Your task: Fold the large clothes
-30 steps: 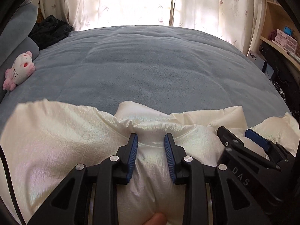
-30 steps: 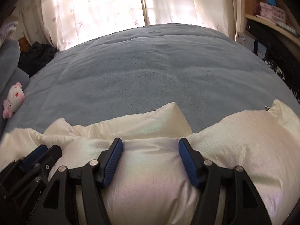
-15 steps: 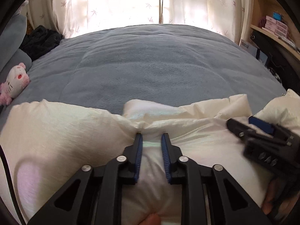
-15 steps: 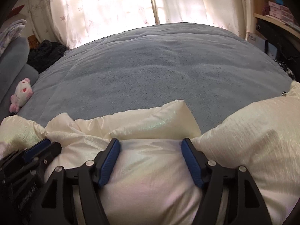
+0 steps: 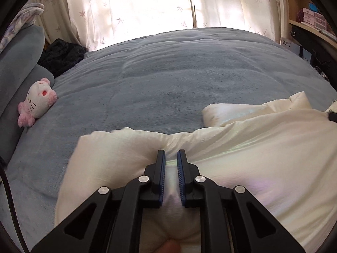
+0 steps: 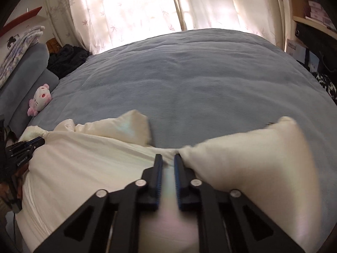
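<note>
A large cream-white garment (image 5: 252, 158) lies bunched along the near edge of the blue-grey bed (image 5: 179, 73). My left gripper (image 5: 171, 154) is shut on a pinched ridge of this cloth, its blue pads pressing the fabric from both sides. In the right wrist view the same garment (image 6: 84, 168) spreads across the lower half, and my right gripper (image 6: 168, 158) is shut on another gathered fold of it. The left gripper (image 6: 27, 147) shows at the far left of that view, on the cloth. A fingertip (image 5: 170, 245) peeks in at the bottom of the left view.
A pink and white plush toy (image 5: 39, 103) rests by grey pillows (image 5: 19, 67) at the left. Dark clothing (image 5: 62, 55) is heaped at the bed's far left corner. Curtains (image 5: 137, 6) hang behind the bed, and shelves with boxes (image 5: 311, 19) stand at the right.
Both grippers closed on folds of the garment, the right one from wide apart. They moved apart sideways, so the right gripper has slid out of the left view and the cloth is drawn between them.
</note>
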Demonstrator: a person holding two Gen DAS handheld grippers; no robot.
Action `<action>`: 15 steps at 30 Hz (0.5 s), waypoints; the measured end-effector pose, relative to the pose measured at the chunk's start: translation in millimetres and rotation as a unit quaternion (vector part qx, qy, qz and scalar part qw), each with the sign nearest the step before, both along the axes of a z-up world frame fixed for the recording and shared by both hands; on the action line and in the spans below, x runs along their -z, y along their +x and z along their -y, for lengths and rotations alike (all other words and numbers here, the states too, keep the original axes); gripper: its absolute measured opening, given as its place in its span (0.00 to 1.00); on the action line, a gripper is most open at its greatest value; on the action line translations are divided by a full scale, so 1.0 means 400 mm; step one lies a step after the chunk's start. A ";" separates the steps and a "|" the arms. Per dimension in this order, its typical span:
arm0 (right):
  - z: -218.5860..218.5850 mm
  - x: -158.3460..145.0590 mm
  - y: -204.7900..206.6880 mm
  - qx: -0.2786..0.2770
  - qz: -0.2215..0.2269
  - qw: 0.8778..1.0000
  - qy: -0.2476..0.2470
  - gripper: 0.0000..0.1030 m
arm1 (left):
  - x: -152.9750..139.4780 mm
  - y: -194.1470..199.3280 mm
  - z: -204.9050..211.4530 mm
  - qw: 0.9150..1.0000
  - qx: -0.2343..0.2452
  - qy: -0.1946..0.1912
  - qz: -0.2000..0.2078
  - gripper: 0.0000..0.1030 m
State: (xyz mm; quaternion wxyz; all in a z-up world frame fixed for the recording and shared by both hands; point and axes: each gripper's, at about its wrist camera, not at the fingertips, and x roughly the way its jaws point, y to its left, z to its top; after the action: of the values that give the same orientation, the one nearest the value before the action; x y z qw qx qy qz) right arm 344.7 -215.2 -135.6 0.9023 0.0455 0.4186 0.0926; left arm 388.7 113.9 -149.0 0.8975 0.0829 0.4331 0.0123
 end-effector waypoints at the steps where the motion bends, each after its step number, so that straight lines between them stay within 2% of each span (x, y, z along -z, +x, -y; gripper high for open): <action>1: 0.022 0.001 -0.007 0.002 0.004 1.000 0.002 0.06 | 0.002 0.002 -0.007 1.000 -0.003 -0.003 0.000 0.11; 4: 0.072 0.009 -0.021 0.013 0.012 1.000 0.025 0.06 | 0.011 0.005 -0.021 1.000 -0.009 -0.017 -0.004 0.11; 6: 0.102 0.019 -0.024 0.027 0.012 0.998 0.063 0.06 | 0.018 0.008 -0.019 1.000 -0.010 -0.014 -0.007 0.11; 8: 0.106 0.025 -0.022 0.031 0.009 0.997 0.074 0.06 | 0.018 0.008 -0.010 1.000 -0.011 -0.002 -0.011 0.11; 10: 0.094 0.022 -0.016 0.034 0.002 0.998 0.057 0.08 | 0.007 0.003 0.006 1.000 -0.010 0.026 -0.011 0.12; 12: 0.077 0.006 -0.018 0.043 -0.004 0.999 0.026 0.11 | -0.012 -0.015 0.025 0.999 -0.011 0.050 -0.003 0.18; 13: 0.067 -0.005 -0.024 0.052 -0.007 0.999 0.009 0.13 | -0.026 -0.027 0.032 0.999 -0.010 0.054 -0.002 0.21; 15: 0.050 -0.036 -0.047 0.070 -0.012 0.997 0.002 0.20 | -0.065 -0.064 0.055 0.999 -0.002 0.034 -0.001 0.22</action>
State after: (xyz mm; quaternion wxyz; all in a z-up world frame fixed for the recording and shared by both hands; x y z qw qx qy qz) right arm 326.1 -235.2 -121.2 0.9015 0.0775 0.4248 0.0297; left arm 363.3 91.8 -123.1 0.8938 0.1127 0.4330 0.0287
